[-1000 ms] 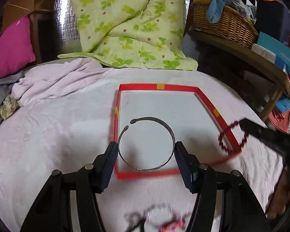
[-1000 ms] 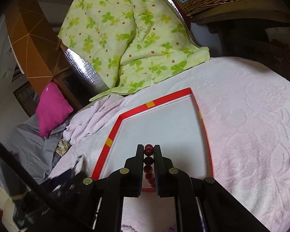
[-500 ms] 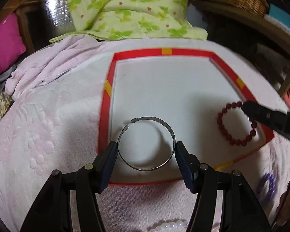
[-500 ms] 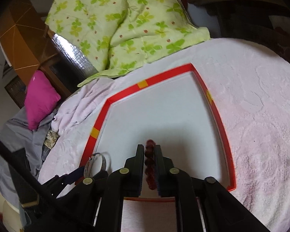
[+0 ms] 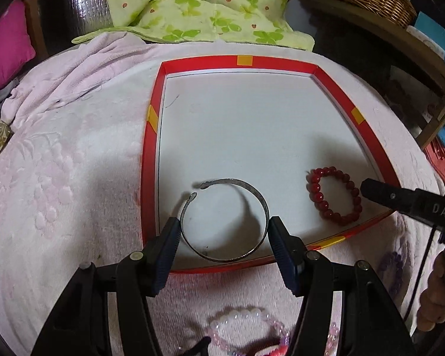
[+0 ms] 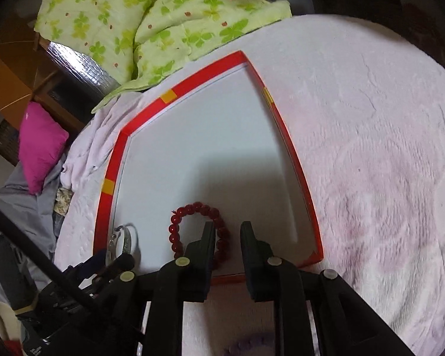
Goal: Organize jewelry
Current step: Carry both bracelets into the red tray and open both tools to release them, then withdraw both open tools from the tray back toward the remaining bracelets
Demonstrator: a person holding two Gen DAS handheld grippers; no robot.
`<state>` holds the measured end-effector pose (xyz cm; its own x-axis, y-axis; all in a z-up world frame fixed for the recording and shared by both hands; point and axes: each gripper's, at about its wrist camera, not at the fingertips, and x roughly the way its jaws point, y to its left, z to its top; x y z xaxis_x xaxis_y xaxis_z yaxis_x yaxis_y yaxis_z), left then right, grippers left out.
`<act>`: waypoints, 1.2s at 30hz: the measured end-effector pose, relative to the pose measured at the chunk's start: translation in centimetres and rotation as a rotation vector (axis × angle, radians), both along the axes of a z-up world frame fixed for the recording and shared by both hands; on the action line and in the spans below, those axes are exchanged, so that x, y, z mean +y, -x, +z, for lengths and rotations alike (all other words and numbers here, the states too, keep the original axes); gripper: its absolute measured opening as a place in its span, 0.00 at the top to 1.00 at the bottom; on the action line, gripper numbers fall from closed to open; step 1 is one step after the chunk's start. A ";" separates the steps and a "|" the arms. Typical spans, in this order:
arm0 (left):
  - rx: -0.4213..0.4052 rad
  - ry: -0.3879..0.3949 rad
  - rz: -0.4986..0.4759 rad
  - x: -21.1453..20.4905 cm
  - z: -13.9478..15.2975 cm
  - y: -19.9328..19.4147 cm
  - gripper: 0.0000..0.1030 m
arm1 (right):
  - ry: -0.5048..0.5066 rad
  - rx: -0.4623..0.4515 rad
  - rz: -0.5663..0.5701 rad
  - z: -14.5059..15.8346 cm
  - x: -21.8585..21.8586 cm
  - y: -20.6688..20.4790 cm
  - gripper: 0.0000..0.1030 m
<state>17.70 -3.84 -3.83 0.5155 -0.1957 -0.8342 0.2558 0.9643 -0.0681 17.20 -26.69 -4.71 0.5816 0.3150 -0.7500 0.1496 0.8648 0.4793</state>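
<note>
Landmark: I took the red-rimmed tray (image 5: 151,160) (image 6: 111,166), white inside, lying on the pink blanket (image 5: 59,178) (image 6: 370,148) of the bed, as my reference for all positions.
Left tool (image 5: 224,233): I had its fingers spread over the tray's near edge, the silver bangle (image 5: 224,219) between the two blue pads (image 5: 169,246); from the left wrist view I could not tell whether the pads touched the metal.
Silver bangle: it lay inside the tray by the near-left corner, its gap facing the tray's left wall; the right wrist view showed only part of it (image 6: 124,240).
Right tool (image 6: 227,237): I held it with fingers parted and gripping nothing, at the tray's near-right edge.
Red bead bracelet (image 5: 335,195) (image 6: 198,231): it lay flat on the tray floor, right of the bangle and apart from it, just beside the right tool's left finger.
Outside the tray: a pale pink bead bracelet (image 5: 246,326) lay on the blanket before the tray's near edge; a purple one (image 5: 391,264) lay off the near-right corner.
</note>
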 end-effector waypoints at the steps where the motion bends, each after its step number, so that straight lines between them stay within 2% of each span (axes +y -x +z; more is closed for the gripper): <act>1: 0.000 -0.004 -0.001 0.0 0.0 0.2 0.39 | -0.003 0.003 0.009 0.1 0.0 0.1 0.80; 13: -0.006 -0.049 -0.006 0.0 0.6 2.2 0.39 | 0.023 0.033 0.059 0.1 0.8 1.8 0.80; 19: -0.033 -0.041 -0.005 0.3 1.3 3.2 0.39 | -0.014 -0.025 0.023 1.2 -0.5 2.4 0.81; 22: -0.071 -0.068 -0.010 0.6 2.0 4.3 0.39 | -0.037 -0.074 -0.002 2.4 -1.9 3.3 0.81; 23: -0.086 -0.079 -0.008 0.9 2.2 4.5 0.39 | -0.045 -0.088 -0.006 2.8 -2.5 3.8 0.78; 25: -0.111 -0.094 -0.003 1.5 2.6 5.3 0.39 | -0.051 -0.097 -0.016 3.2 -3.5 4.6 0.65; 26: -0.118 -0.097 0.000 1.9 2.7 5.7 0.38 | -0.051 -0.097 -0.024 3.3 -3.9 5.0 0.52; 27: -0.123 -0.095 0.005 2.6 2.8 6.2 0.38 | -0.049 -0.100 -0.030 3.3 -4.4 5.6 0.47; 33: -0.130 -0.072 0.055 6.3 3.2 8.6 0.38 | 0.012 -0.096 0.000 3.3 -6.1 8.5 0.49; 36: -0.129 -0.060 0.080 7.5 3.1 10.1 0.38 | 0.012 -0.091 0.011 3.0 -6.2 9.4 0.50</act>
